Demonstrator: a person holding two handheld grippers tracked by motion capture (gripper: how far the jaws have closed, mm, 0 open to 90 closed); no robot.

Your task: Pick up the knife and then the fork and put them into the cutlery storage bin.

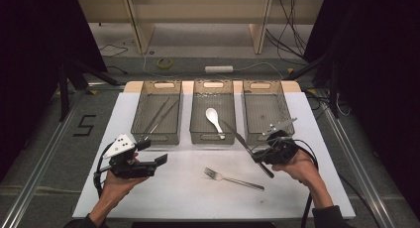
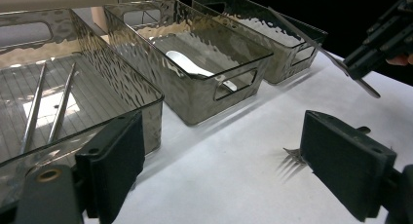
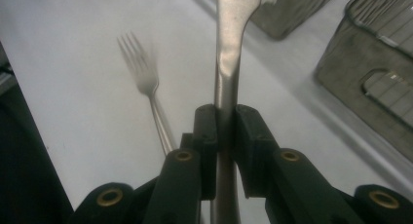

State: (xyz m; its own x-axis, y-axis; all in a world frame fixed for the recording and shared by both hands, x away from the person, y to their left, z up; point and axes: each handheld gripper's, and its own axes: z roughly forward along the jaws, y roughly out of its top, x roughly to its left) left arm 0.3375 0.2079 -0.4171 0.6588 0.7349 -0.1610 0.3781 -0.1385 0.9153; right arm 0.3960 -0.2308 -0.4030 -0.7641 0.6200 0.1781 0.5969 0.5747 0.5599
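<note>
Knife [image 1: 246, 145]: a table knife gripped by the right gripper [image 1: 265, 156], whose two black jaws are clamped tight on the handle. Seen from above, the knife is lifted off the white table [image 1: 163, 198], its blade slanting up and left so that the tip is near the front edge of the middle basket [image 1: 212, 137]. In the right gripper view the blade [image 3: 229, 63] rises straight out from between the pressed jaws.

A fork [image 1: 233, 179] lies flat on the table, just below the knife and between the two hands, tines to the left. Three grey baskets sit side by side at the far side of the table. The left basket [image 1: 156, 136] holds two metal chopsticks [image 1: 159, 117], and the middle one holds a white spoon [image 1: 215, 121].

The left gripper [image 1: 151, 156] is held just above the table, near the front of the left basket, its jaws spread wide with nothing between them.
</note>
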